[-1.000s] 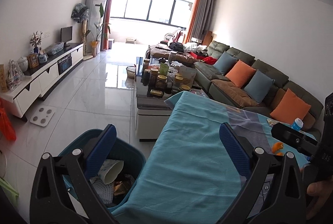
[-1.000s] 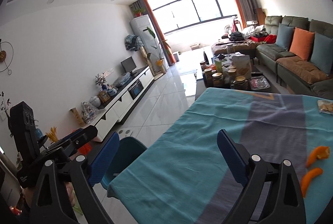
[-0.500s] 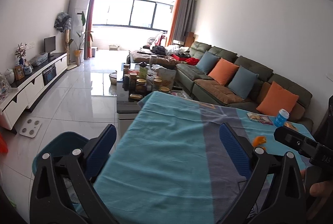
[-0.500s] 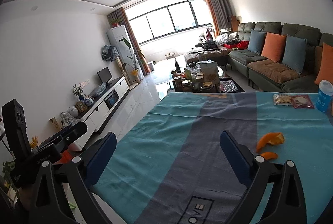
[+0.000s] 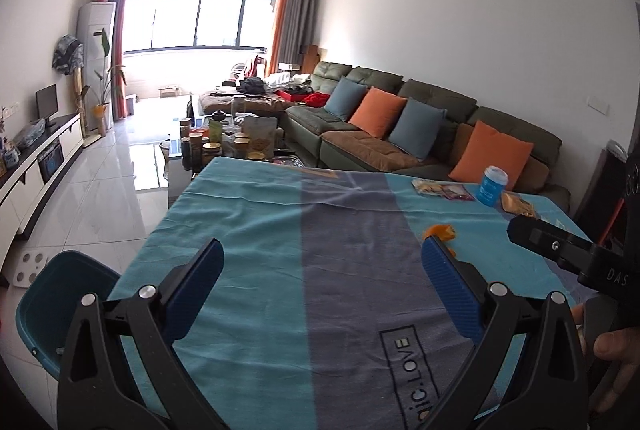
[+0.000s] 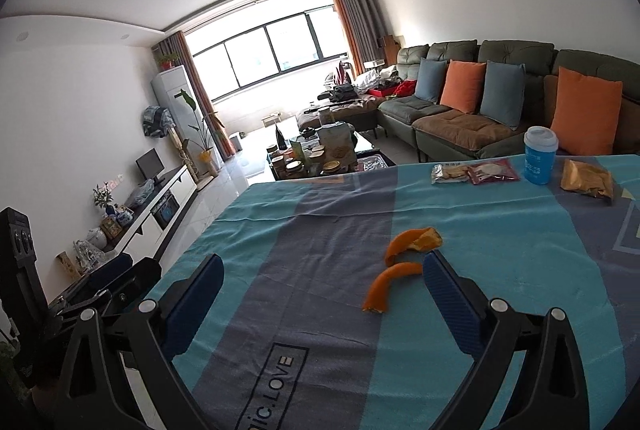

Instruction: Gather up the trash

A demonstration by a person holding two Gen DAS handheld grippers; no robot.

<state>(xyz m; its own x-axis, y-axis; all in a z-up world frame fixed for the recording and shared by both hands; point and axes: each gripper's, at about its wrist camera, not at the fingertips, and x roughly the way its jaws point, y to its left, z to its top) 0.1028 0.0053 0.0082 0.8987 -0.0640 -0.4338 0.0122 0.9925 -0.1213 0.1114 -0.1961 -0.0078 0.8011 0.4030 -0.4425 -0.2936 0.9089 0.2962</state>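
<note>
Right wrist view: right gripper (image 6: pixel 320 288) has its fingers spread and empty above the desk (image 6: pixel 500 254). Two orange peels (image 6: pixel 404 262) lie on the cloth just ahead, uncollected. Wrappers (image 6: pixel 474 172), blue cup (image 6: pixel 540 155) sit farther back. Left gripper (image 5: pixel 320 272) also spread, empty; teal bin (image 5: pixel 60 294) beside the desk. Most pickup looks left to do.

Two orange peels (image 6: pixel 404 262) lie on the table (image 6: pixel 304 270), one just behind the other. Further back sit two snack packets (image 6: pixel 474 172), with a cup (image 6: pixel 539 155) right of them. The bin (image 5: pixel 60 294) stands left of the table.
</note>
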